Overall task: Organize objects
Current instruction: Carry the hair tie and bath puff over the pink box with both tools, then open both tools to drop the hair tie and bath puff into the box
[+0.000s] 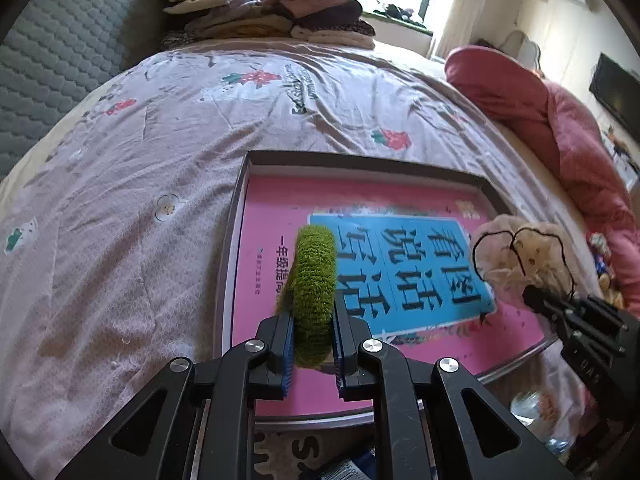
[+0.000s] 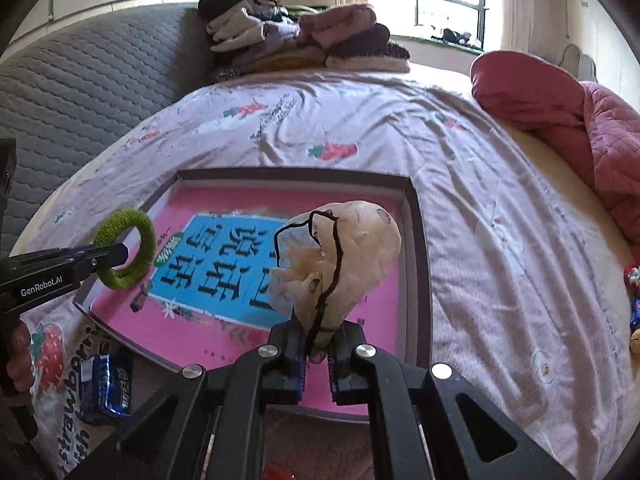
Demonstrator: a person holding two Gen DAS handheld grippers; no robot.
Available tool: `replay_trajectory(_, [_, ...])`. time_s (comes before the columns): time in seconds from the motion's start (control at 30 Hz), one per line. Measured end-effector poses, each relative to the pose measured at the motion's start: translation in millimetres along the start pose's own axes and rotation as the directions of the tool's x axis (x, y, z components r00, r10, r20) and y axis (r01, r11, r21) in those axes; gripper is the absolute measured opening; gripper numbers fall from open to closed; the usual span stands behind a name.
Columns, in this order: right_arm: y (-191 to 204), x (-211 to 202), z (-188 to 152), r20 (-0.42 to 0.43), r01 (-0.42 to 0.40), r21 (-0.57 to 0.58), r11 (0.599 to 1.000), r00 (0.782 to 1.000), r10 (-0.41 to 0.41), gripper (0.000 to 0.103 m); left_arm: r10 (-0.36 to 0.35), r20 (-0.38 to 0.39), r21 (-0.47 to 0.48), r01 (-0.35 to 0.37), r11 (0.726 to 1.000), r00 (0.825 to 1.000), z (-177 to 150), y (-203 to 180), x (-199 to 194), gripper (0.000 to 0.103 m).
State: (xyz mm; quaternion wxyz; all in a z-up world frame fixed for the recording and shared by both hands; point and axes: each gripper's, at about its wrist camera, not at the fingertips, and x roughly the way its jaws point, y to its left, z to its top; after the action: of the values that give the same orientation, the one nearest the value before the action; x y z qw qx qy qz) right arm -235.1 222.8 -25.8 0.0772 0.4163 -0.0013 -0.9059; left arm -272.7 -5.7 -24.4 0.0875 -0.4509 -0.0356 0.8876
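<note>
Scrunchies are both above the box (image 1: 240, 184), none inside yet: your left gripper (image 1: 314, 344) is clamped on the green scrunchie (image 1: 314, 280), your right gripper (image 2: 316, 354) on the cream scrunchie (image 2: 360, 248).

Black claw (image 1: 314, 344), silver screws, blue pads (image 1: 286, 360)

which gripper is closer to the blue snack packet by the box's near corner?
Left. The left gripper, shut on the green ring, hangs just above the blue packet. The right gripper, holding the beige pouch, sits farther along the box.
</note>
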Motion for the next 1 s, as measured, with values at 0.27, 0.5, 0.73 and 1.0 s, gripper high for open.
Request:
replay_trajectory(0.27, [-4.7, 2.2, -3.8, -0.029, -0.015, 0.029, 0.999, 0.999, 0.016, 0.01, -0.033, -0.03, -0.018, 0.033, 0.999, 0.999, -2.3, 3.5, 1.6, 0.016])
replay_trajectory(0.5, [-6.4, -0.1, -3.9, -0.036, -0.019, 0.043, 0.999, 0.999, 0.02, 0.013, -0.053, -0.027, -0.017, 0.053, 0.998, 0.998, -4.5, 1.6, -1.8, 0.02])
replay_trajectory(0.73, [-8.2, -2.7, -3.3, -0.024, 0.033, 0.029, 0.999, 0.999, -0.033, 0.035, -0.063, 0.001, -0.009, 0.063, 0.998, 0.998, -4.5, -0.8, -7.9, 0.04])
replay_trajectory(1.0, [-10.3, -10.7, -0.8, 0.022, 0.07, 0.024, 0.997, 0.997, -0.071, 0.049, -0.066, 0.052, 0.001, 0.066, 0.998, 0.996, -2.7, -0.4, -22.8, 0.052])
